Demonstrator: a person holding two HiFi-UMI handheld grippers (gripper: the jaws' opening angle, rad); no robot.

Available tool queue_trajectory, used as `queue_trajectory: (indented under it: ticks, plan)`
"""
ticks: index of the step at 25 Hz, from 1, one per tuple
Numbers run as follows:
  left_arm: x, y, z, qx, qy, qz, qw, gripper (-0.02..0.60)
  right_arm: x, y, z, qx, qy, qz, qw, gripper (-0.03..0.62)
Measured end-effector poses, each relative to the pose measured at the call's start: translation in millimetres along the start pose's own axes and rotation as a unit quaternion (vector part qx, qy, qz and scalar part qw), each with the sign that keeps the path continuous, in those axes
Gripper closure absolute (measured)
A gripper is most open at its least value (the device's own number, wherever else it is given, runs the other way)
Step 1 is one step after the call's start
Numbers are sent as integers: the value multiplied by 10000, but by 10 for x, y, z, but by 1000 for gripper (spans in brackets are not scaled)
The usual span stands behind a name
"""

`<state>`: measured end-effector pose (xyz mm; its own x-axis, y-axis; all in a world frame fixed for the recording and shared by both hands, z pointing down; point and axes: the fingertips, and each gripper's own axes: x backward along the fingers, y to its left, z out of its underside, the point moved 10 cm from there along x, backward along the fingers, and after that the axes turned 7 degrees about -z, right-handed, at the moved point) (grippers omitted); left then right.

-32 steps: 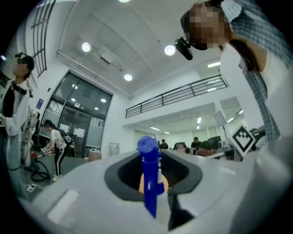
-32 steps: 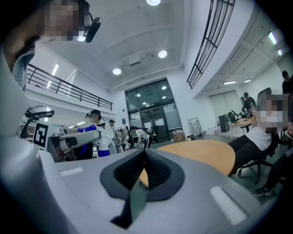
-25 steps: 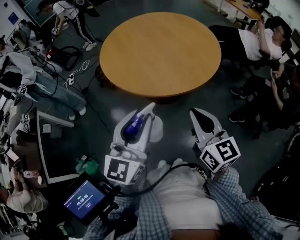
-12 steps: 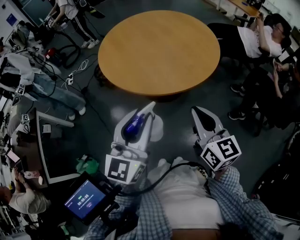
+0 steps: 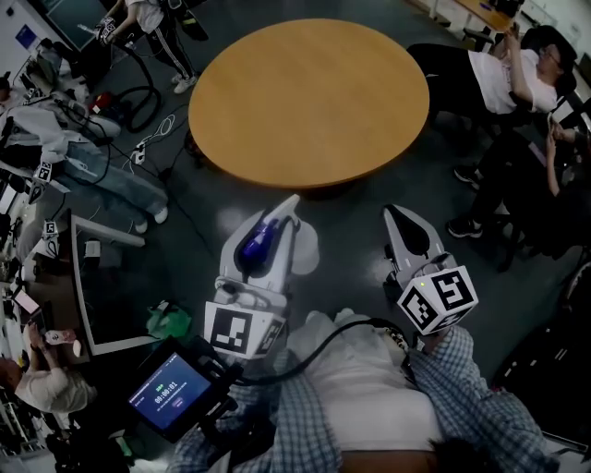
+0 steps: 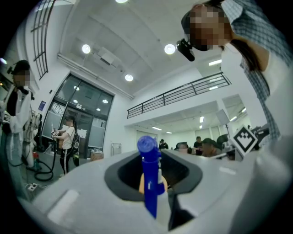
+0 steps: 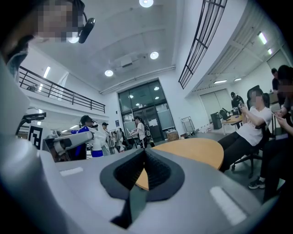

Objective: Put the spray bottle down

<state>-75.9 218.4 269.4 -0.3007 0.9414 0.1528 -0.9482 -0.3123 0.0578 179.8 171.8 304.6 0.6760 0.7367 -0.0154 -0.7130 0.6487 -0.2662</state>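
Note:
In the head view my left gripper (image 5: 277,224) is shut on the spray bottle (image 5: 253,243), whose blue head shows between the white jaws. It hangs over the dark floor just short of the round wooden table (image 5: 309,97). In the left gripper view the blue spray bottle (image 6: 148,183) stands upright between the jaws of the left gripper (image 6: 155,167). My right gripper (image 5: 400,222) is beside it at the right, jaws shut and empty. The right gripper view shows the right gripper (image 7: 144,155) with its pads together and the table (image 7: 197,151) just beyond.
Seated people (image 5: 517,83) and chairs are at the right of the table. Cables (image 5: 152,139) and a standing person (image 5: 157,23) are at the upper left. A desk edge (image 5: 88,286) and a lit tablet (image 5: 169,393) are at the lower left.
Both grippers have edged forward toward the table's near rim. The left one still carries the bottle.

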Motion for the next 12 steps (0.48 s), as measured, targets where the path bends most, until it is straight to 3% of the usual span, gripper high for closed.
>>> queue_trajectory:
  ticks: [12]
  plan:
    - [-652,67,210,-149,93,289,9994,473,-234,-449,59,55,111,216,9997,588]
